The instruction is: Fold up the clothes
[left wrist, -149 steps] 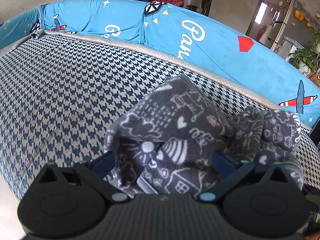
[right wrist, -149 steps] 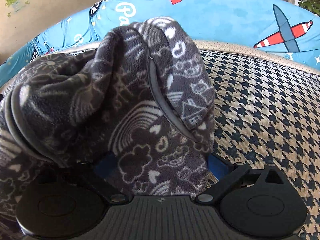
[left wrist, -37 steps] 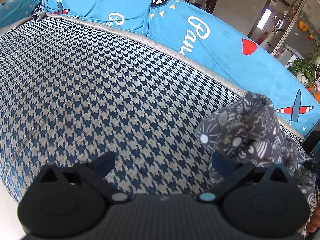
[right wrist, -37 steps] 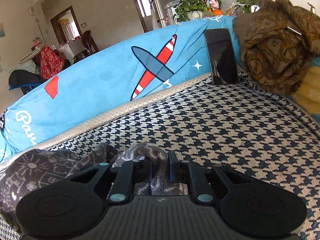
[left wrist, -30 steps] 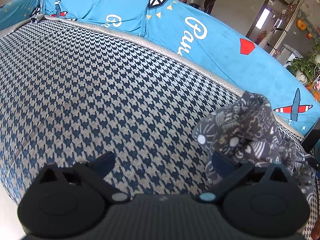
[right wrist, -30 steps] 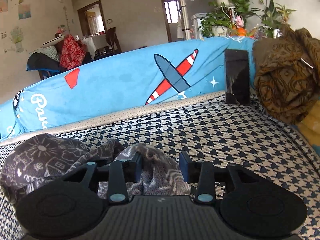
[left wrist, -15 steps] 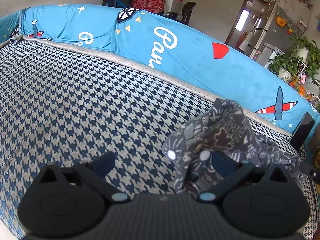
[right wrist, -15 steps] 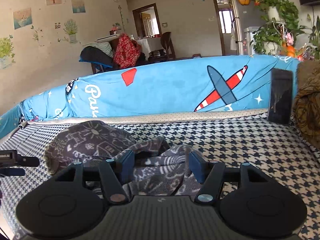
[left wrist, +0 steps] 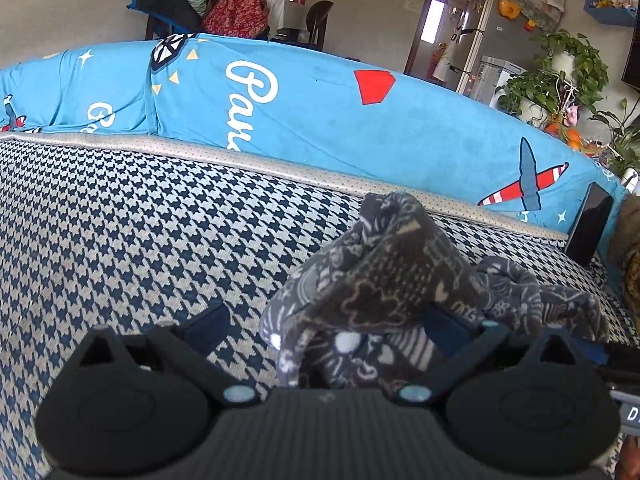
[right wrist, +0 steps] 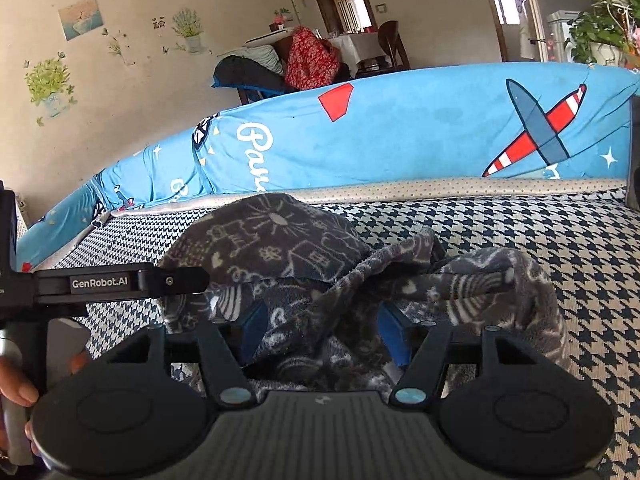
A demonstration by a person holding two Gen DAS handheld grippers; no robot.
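A crumpled grey fleece garment (left wrist: 384, 280) with white doodle print lies heaped on the houndstooth sofa seat (left wrist: 120, 220). My left gripper (left wrist: 326, 324) stands wide open. The heap fills the right half of its gap and drapes over the right finger, while the left finger sits on bare seat. In the right wrist view the same garment (right wrist: 280, 240) spreads ahead, and a bunch of it lies between the jaws of my right gripper (right wrist: 322, 332). They stand parted, and its blue pads (right wrist: 250, 330) do not squeeze the cloth.
A blue printed cover (left wrist: 320, 120) drapes the sofa back behind the seat. A dark phone (left wrist: 588, 224) leans at the right end, with brown cloth (left wrist: 632, 268) beside it. A person's hand (right wrist: 12, 392) holds the left tool's black rail (right wrist: 100, 282). Plants and a dining table stand beyond.
The right gripper's jaws opened off the cloth they pinched, and its view swung left. The left gripper moved right, so the heap now sits inside its gap.
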